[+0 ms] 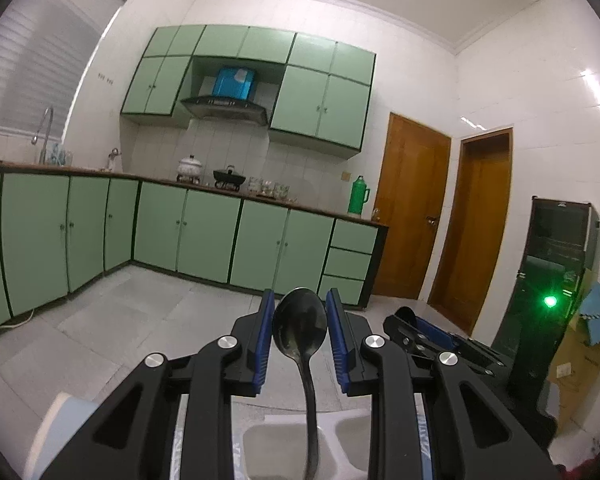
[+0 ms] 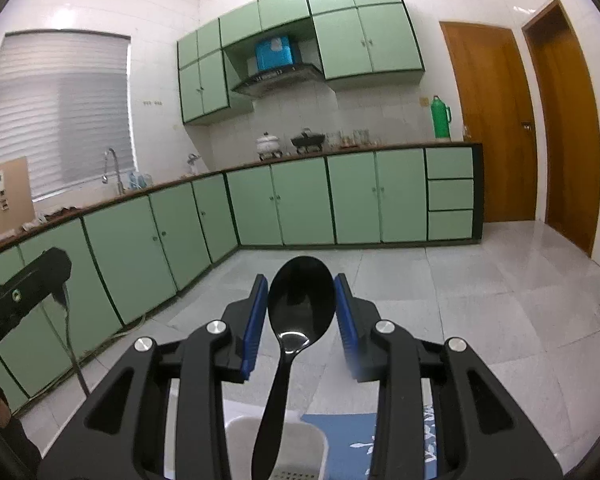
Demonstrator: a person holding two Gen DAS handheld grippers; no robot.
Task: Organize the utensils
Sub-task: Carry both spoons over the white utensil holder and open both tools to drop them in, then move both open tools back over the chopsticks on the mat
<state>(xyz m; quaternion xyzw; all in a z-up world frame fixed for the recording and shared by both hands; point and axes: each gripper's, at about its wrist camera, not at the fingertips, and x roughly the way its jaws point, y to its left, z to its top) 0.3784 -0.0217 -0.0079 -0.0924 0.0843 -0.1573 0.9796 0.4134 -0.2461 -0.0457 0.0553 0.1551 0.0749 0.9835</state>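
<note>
Two spoons stand in the white holder (image 2: 276,448): each hand-held gripper, left (image 1: 300,334) and right (image 2: 302,320), gapes wide around one, so retreat seems next.

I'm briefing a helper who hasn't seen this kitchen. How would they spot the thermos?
Follow the long countertop above the green base cabinets to its end nearest the wooden door. The thermos stands upright there, above the drawers. It is the only bright green, tall, handled vessel; the pots sit farther left.
</note>
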